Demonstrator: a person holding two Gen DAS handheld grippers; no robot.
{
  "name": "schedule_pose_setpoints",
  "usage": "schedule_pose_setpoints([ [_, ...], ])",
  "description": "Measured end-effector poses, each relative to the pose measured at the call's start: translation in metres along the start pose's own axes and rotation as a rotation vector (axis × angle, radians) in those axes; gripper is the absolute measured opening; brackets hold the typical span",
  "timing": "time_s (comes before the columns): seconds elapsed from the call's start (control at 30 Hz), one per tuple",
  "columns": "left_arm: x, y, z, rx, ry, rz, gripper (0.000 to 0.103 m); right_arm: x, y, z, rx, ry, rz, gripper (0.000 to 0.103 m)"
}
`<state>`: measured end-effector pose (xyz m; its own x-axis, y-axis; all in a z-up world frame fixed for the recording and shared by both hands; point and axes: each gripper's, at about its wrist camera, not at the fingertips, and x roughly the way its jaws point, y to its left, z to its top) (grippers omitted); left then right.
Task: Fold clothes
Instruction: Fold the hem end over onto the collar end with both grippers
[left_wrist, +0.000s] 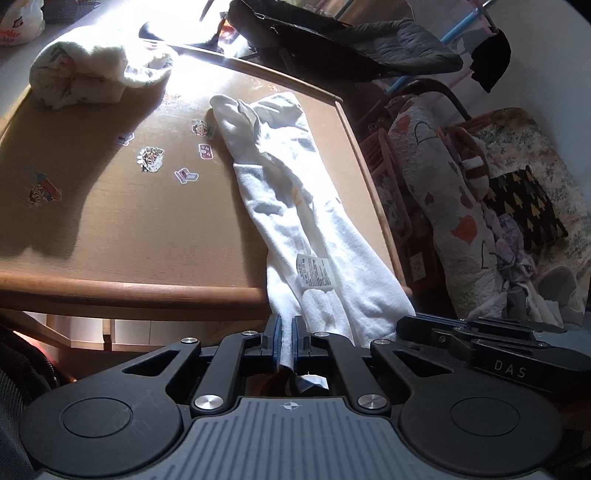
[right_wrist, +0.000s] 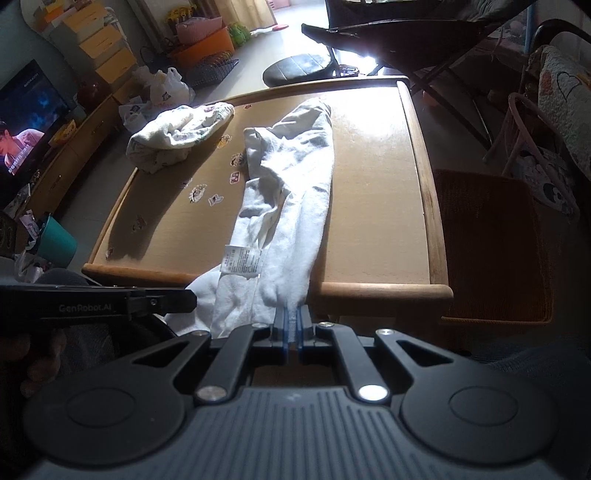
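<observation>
Left gripper (left_wrist: 286, 341): seen at the lower centre of the left wrist view; jaws drawn together and clamped on the near hem of the white garment, with cloth pinched between the blue pads.

Right gripper (right_wrist: 293, 336): seen at the lower centre of the right wrist view; jaws drawn together and clamped on a corner of the same hem, a thin strip of cloth showing between the pads.

White garment (left_wrist: 295, 221): held at its near end by both grippers; draped over the near rim of the table and stretched up the frame along the tabletop; lies long, narrow and rumpled, bunched at its far end.

Care label (right_wrist: 242, 261): sewn to the white garment, exposed just above the near rim, so the inside is judged to be facing up there.

Table (right_wrist: 373, 199): wooden, with a raised rim; bare board is shown to the right of the white garment.

Stickers (left_wrist: 149, 158): scattered on the board to the left of the white garment.

Patterned garment (left_wrist: 96, 72): piled loose at the upper left of the table, well apart from the white one; touched by neither gripper.

Done: the hem is judged to be gripped at two points.

Left: no fold is seen in the white garment; spreading, smoothing and folding remain, and the patterned garment is not yet begun.
</observation>
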<state>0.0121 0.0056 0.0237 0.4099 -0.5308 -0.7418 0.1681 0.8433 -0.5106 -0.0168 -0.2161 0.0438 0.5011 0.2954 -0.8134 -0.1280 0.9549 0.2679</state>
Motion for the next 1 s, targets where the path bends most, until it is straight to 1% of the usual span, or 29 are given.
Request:
schedule_pose_setpoints([
  [0.1, -0.011, 0.001, 0.011, -0.027, -0.04, -0.021, 0.006, -0.006, -0.003, 0.009, 0.029, -0.027, 0.018, 0.005],
  [0.17, -0.017, -0.002, 0.022, -0.027, -0.069, -0.025, 0.006, -0.007, -0.004, 0.019, 0.038, -0.043, 0.026, 0.005],
  [0.33, -0.023, -0.01, 0.056, -0.011, -0.12, -0.018, 0.006, -0.003, 0.001, 0.054, 0.029, -0.088, 0.033, 0.005],
  [0.53, -0.015, -0.015, 0.107, -0.008, -0.163, 0.021, 0.006, 0.017, -0.002, 0.104, 0.038, -0.106, 0.033, 0.005],
  [0.67, 0.003, -0.014, 0.137, -0.005, -0.162, 0.054, 0.006, 0.039, -0.011, 0.131, 0.081, -0.089, 0.025, 0.005],
  [0.77, 0.016, -0.013, 0.159, -0.001, -0.159, 0.079, 0.006, 0.057, -0.017, 0.146, 0.097, -0.072, 0.013, 0.005],
  [0.87, 0.026, -0.01, 0.171, 0.003, -0.152, 0.1, 0.006, 0.074, -0.019, 0.157, 0.102, -0.057, 0.01, 0.005],
  [1.0, 0.04, -0.001, 0.181, 0.001, -0.143, 0.111, 0.006, 0.085, -0.021, 0.164, 0.092, -0.044, 0.007, 0.005],
])
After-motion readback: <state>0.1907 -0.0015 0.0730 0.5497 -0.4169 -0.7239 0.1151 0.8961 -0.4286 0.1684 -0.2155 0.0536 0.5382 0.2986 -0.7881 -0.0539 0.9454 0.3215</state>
